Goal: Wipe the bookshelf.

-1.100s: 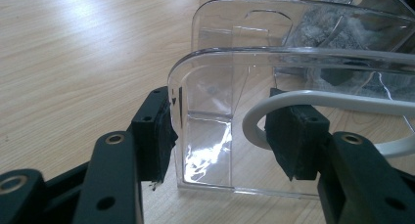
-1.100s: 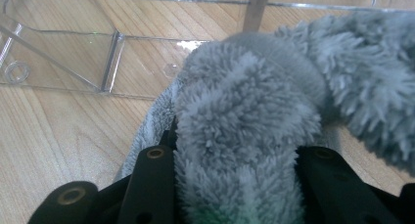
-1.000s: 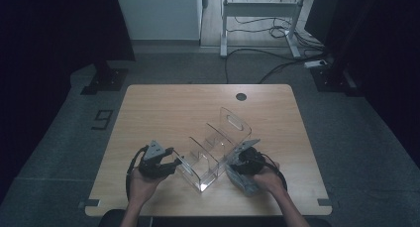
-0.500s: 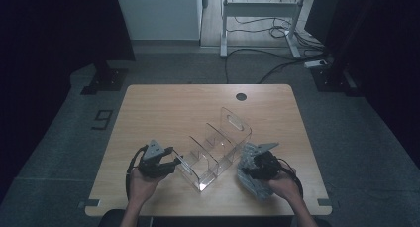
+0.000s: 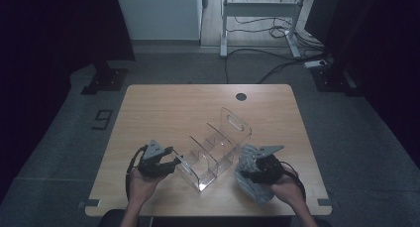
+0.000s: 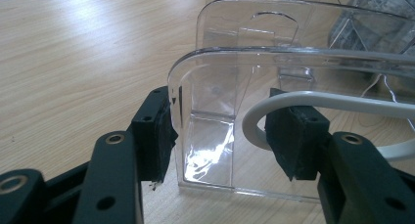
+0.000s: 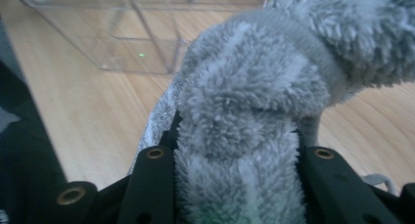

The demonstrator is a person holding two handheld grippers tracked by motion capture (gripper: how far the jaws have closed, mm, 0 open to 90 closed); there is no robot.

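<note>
Floor is wrapping grey around the table, with cables and a stand trailing beyond the far edge. Bare wood is lying open across the far half and along the left side. Nearer the front, the clear organizer is sitting slantwise, its compartments holding nothing. The left gripper is bracketing the organizer's near end wall, jaws about half open, one pad touching the outside. The right gripper is clamping a grey cloth just right of the organizer, near the front edge.
</note>
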